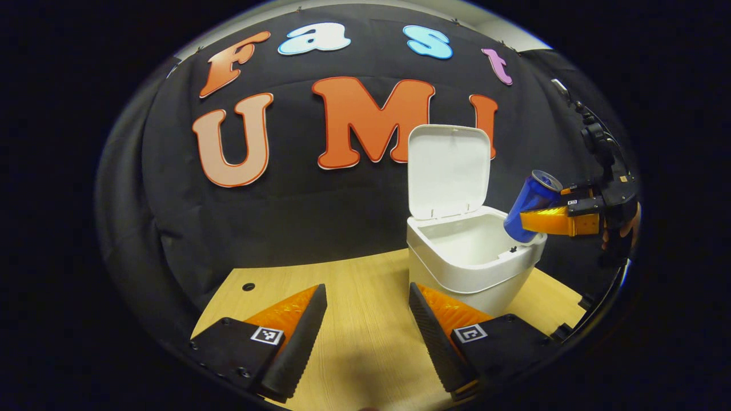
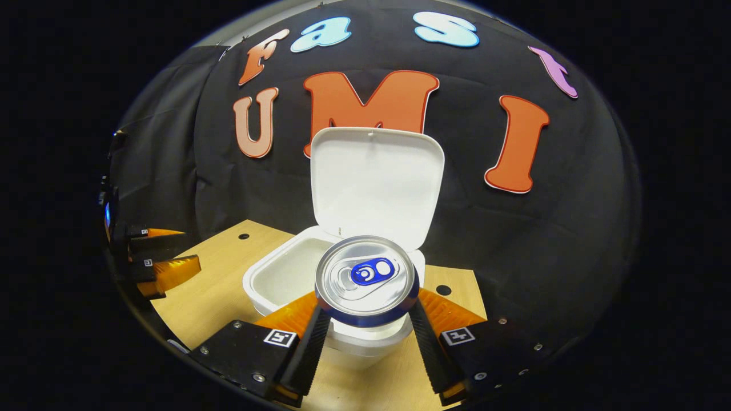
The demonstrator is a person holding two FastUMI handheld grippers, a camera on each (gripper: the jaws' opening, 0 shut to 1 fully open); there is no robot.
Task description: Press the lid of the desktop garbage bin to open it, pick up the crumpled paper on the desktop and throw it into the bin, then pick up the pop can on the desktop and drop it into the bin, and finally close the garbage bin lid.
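A: Where is the blue aluminium pop can with the silver top?

B: It sits between the two fingers of the right gripper, pinched from both sides. In the right gripper view its silver top with the blue pull tab faces the camera, and the can hangs over the front rim of the white plastic desktop garbage bin.

A: And from the other side?

B: In the left gripper view the can is tilted, its top up and to the right, its lower end just over the right edge of the bin. The right gripper reaches in from the right, and a bit of the hand holding it shows behind.

A: Is the bin open?

B: Yes. The white hinged lid stands upright at the back, against the black cloth wall. The inside that shows is plain white; I cannot tell whether the crumpled paper lies in it.

A: What about the left gripper?

B: The left gripper has its fingers spread wide with nothing between them, low over the light wooden tabletop, in front of the bin and to its left. In the right gripper view it appears at the far left edge, well apart from the bin.

A: Anything else on the table?

B: Small round dark holes in the board, one near the back left corner.
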